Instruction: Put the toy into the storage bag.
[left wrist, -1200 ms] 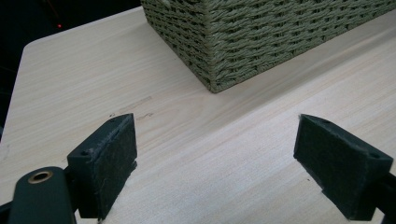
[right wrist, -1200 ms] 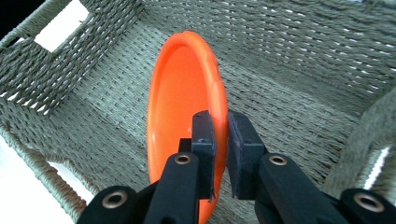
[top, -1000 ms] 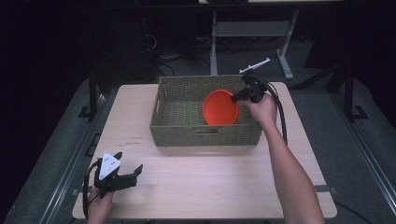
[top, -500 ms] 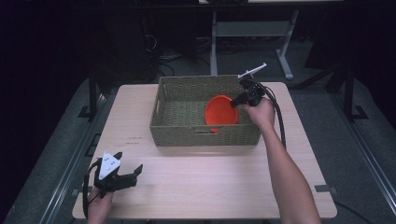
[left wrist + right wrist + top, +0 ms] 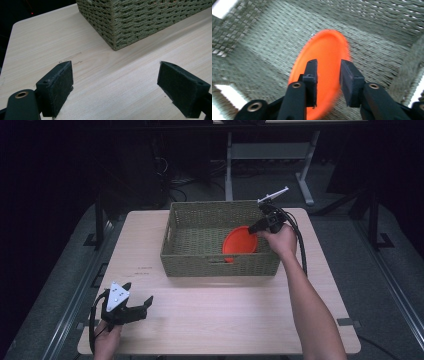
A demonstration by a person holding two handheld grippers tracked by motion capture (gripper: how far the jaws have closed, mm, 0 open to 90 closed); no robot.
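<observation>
One orange plate (image 5: 239,242) lies inside the single woven basket (image 5: 200,225), at its right end, tilted with its face turned up and toward the right gripper (image 5: 261,223); being round, it has no long axis. That gripper hangs over the basket's right rim, its fingers (image 5: 312,75) just opening, the plate loose behind them. The basket's left half is free. The left gripper (image 5: 137,307) rests on the bench (image 5: 225,305) near its front-left corner, fingers wide apart.

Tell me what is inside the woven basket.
An orange plate lies tilted in the woven basket, toward its right end, with the right gripper just opening above it. The near wall hides the plate's lower edge and the floor beneath.
</observation>
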